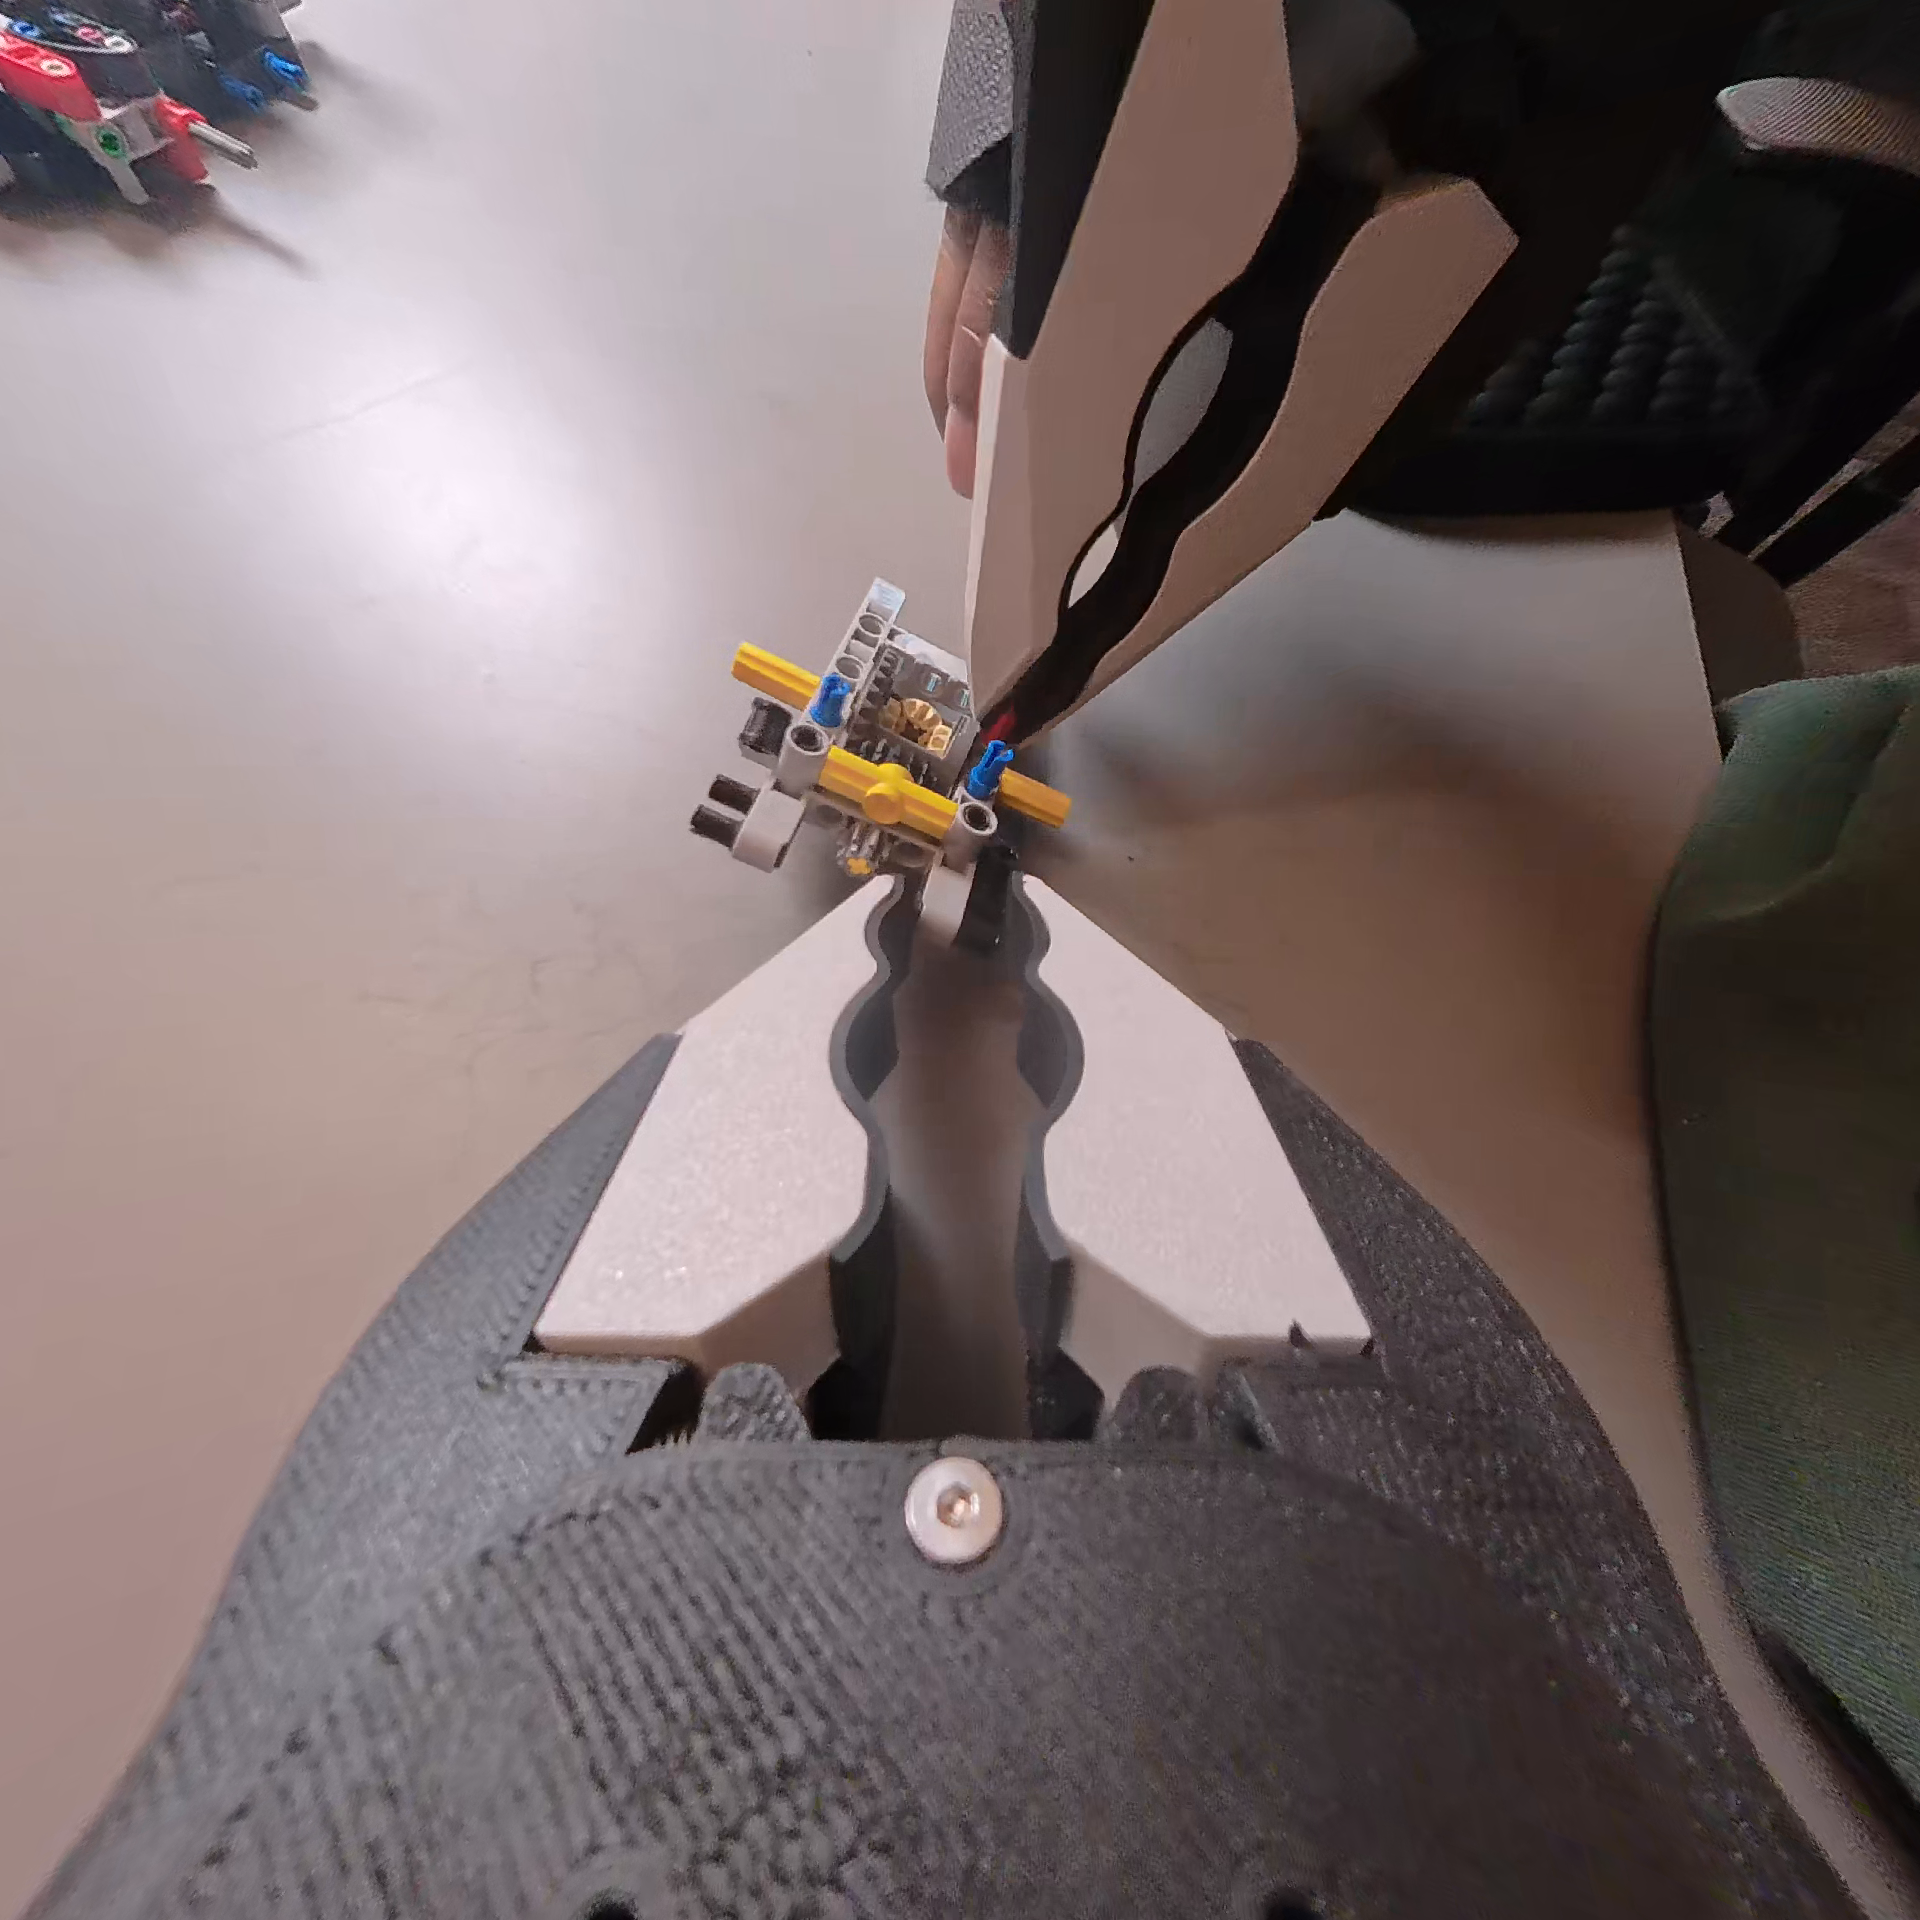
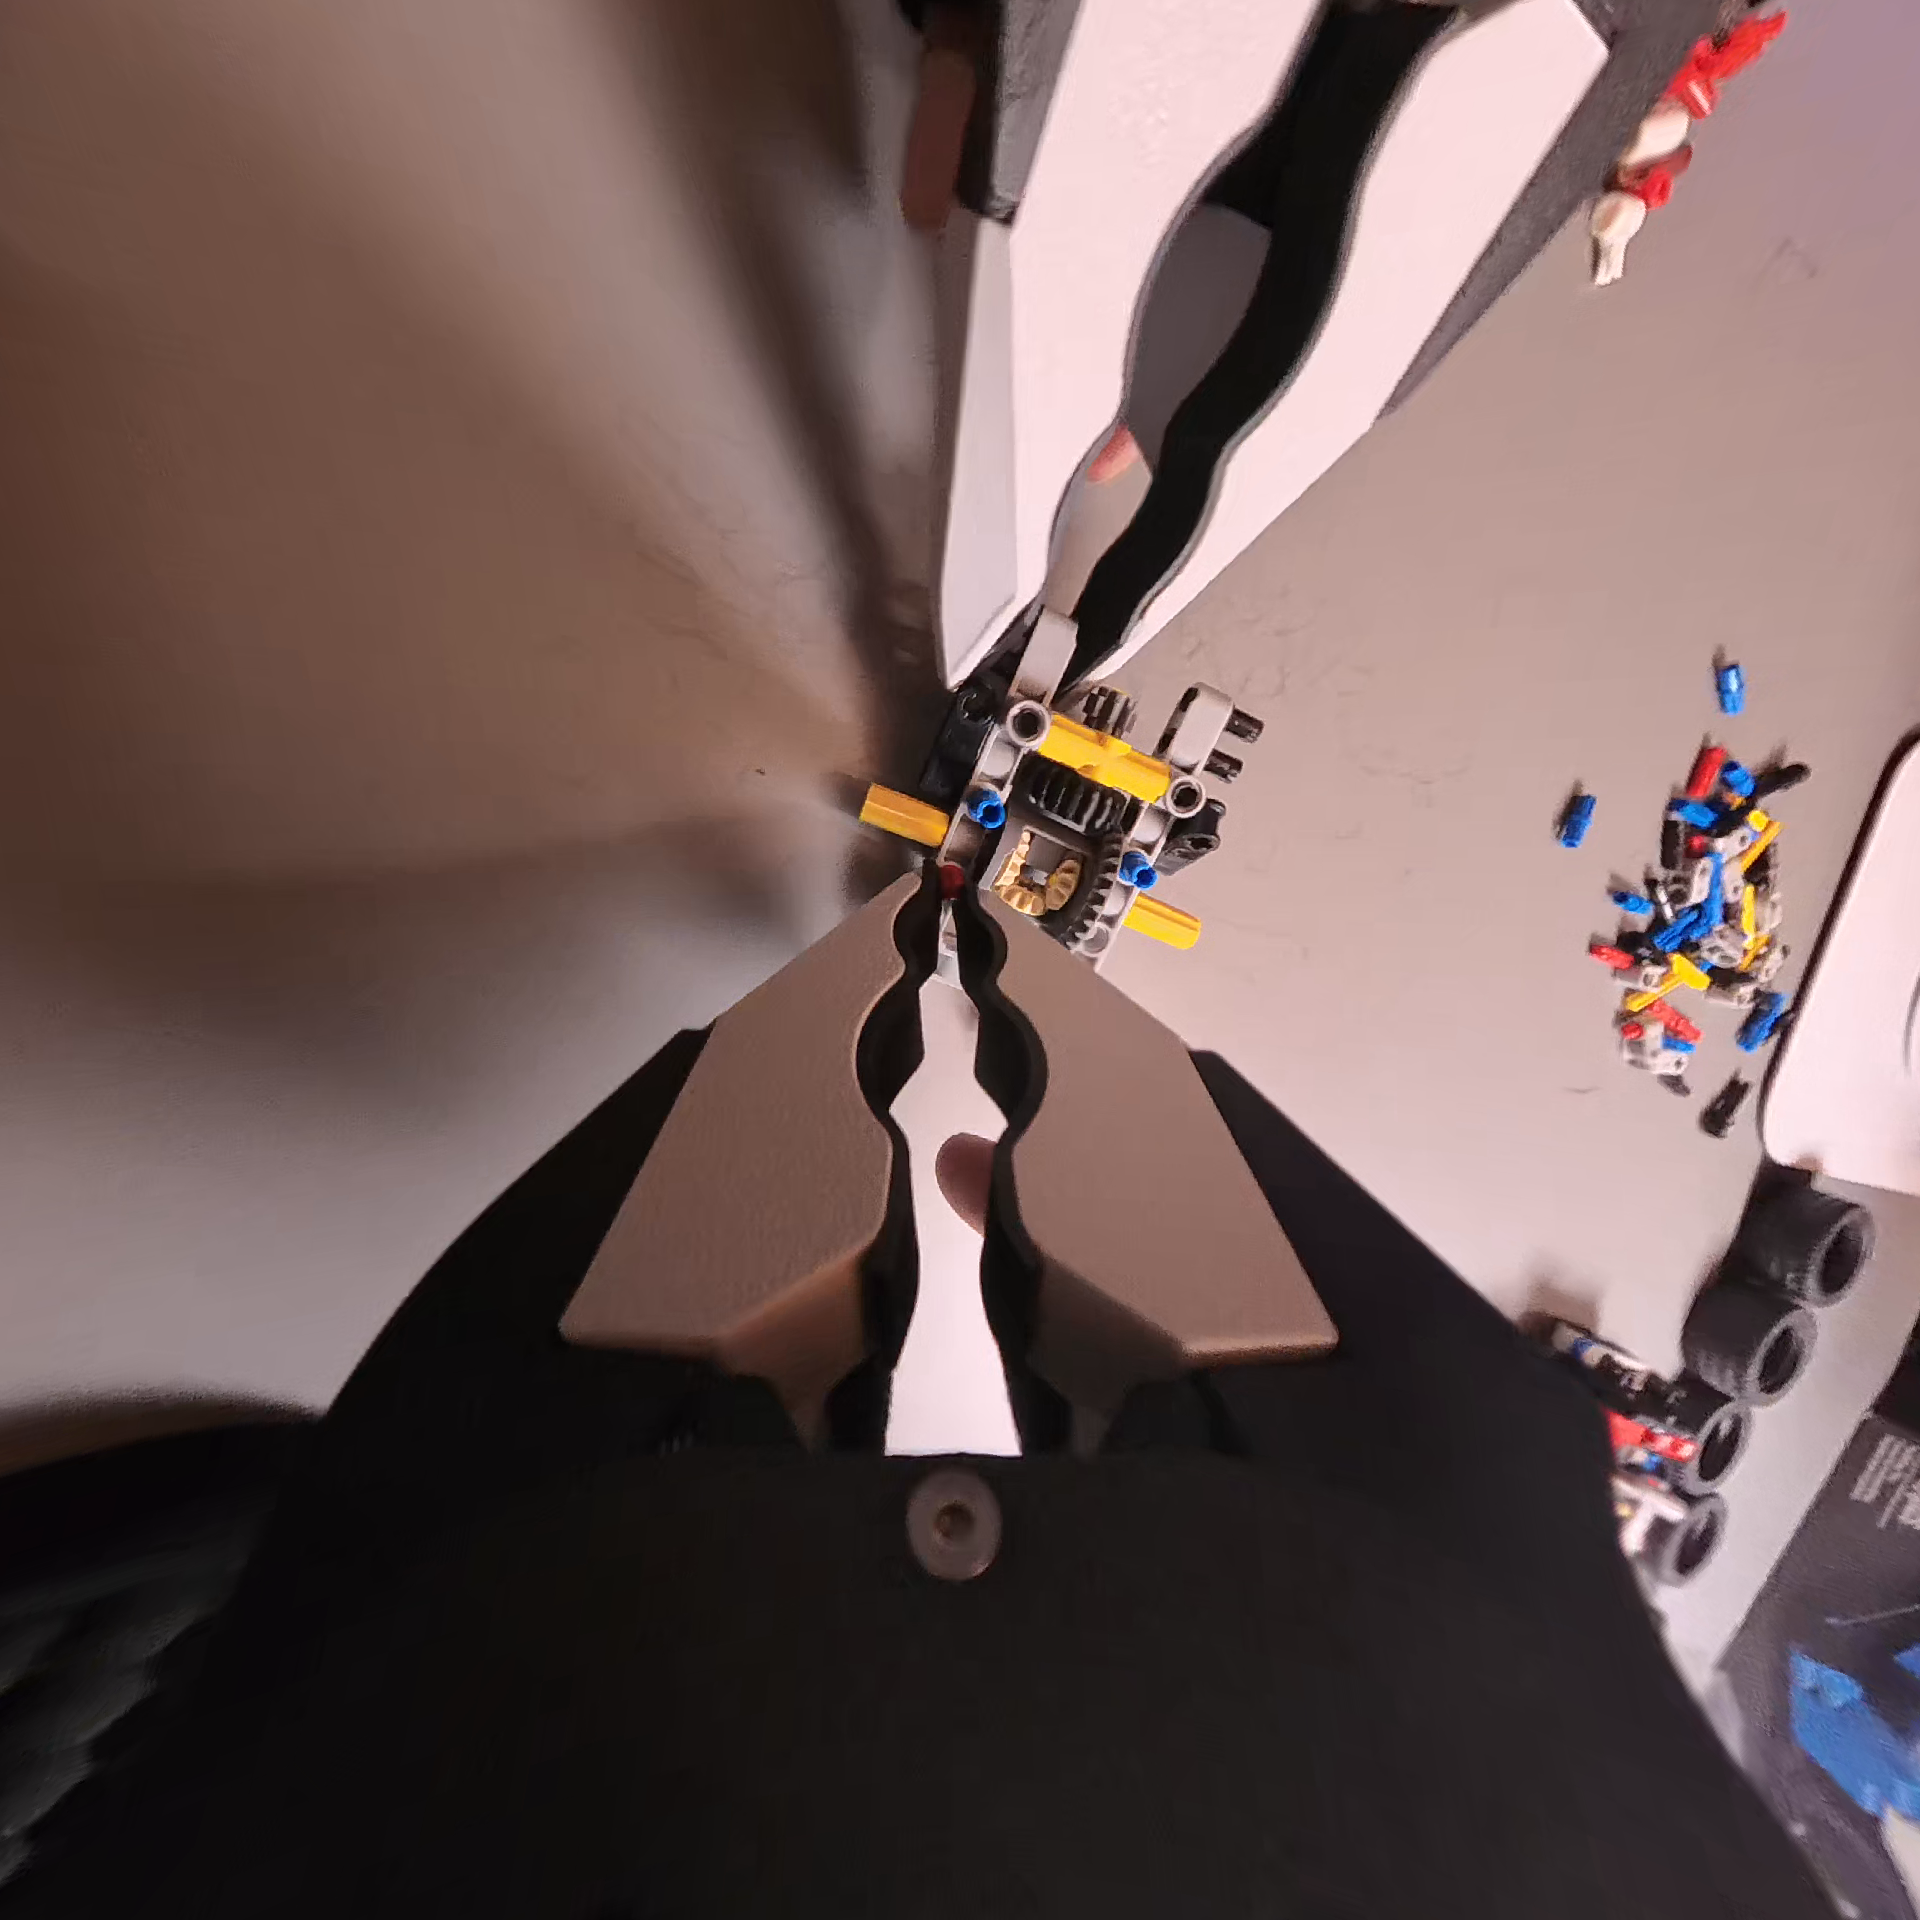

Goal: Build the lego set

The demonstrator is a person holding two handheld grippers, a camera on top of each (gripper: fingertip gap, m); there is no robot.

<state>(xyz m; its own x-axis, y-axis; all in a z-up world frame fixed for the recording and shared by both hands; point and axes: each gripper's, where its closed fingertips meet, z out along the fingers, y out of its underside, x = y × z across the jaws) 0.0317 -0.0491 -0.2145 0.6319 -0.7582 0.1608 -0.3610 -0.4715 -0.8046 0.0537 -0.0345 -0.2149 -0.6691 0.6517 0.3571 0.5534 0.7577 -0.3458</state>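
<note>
A small lego assembly of grey beams, yellow axles, blue pins and a tan gear is held above the table. My left gripper is shut on its near grey beam and black pin. My right gripper comes in from the upper right, with its tips against the assembly's right side. In the right wrist view the right gripper is shut on a small red piece, pressed at the edge of the assembly. The left gripper holds the assembly from above.
A pile of loose lego pieces lies to the right, with black tyres and a dark booklet nearer. A partly built red and black model sits far left. A green cloth is at the right edge.
</note>
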